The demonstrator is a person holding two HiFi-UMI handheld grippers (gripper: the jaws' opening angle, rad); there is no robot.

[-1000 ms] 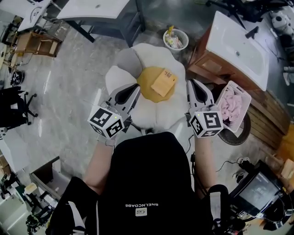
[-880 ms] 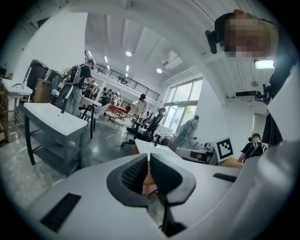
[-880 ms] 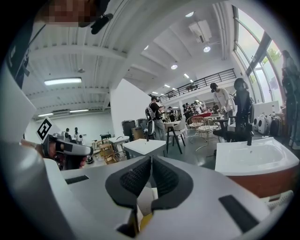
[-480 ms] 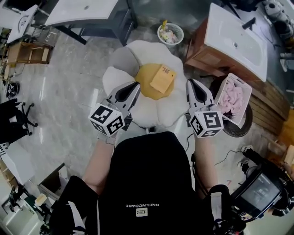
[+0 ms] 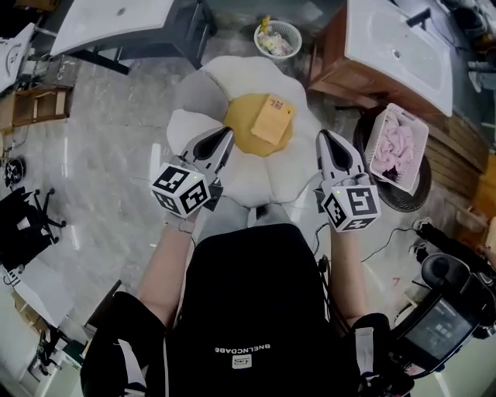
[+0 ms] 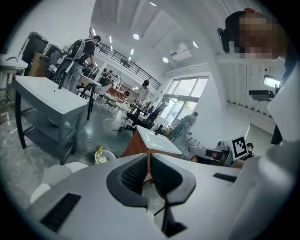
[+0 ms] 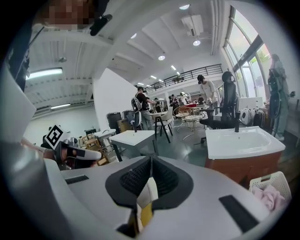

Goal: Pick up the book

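A tan book [image 5: 273, 119] lies flat on the yellow centre of a white flower-shaped cushion [image 5: 236, 177] on the floor. My left gripper [image 5: 226, 132] hovers over the cushion's left petals, short of the book, with its jaws closed together and nothing between them [image 6: 148, 158]. My right gripper [image 5: 323, 136] hangs at the cushion's right edge, also apart from the book. Its jaws meet at the tips with nothing held [image 7: 151, 160]. A sliver of the white and yellow cushion [image 7: 144, 202] shows below the right gripper's jaws.
A white wastebasket [image 5: 277, 39] stands behind the cushion. A white sink on a wooden cabinet [image 5: 397, 48] is at the back right, and a basket of pink cloth [image 5: 396, 147] sits beside my right gripper. A grey table [image 5: 116, 23] stands back left. People stand far off.
Both grippers have come down and forward a little toward the cushion, the left one more. The head view has shifted, so the cushion and book sit higher in the picture.
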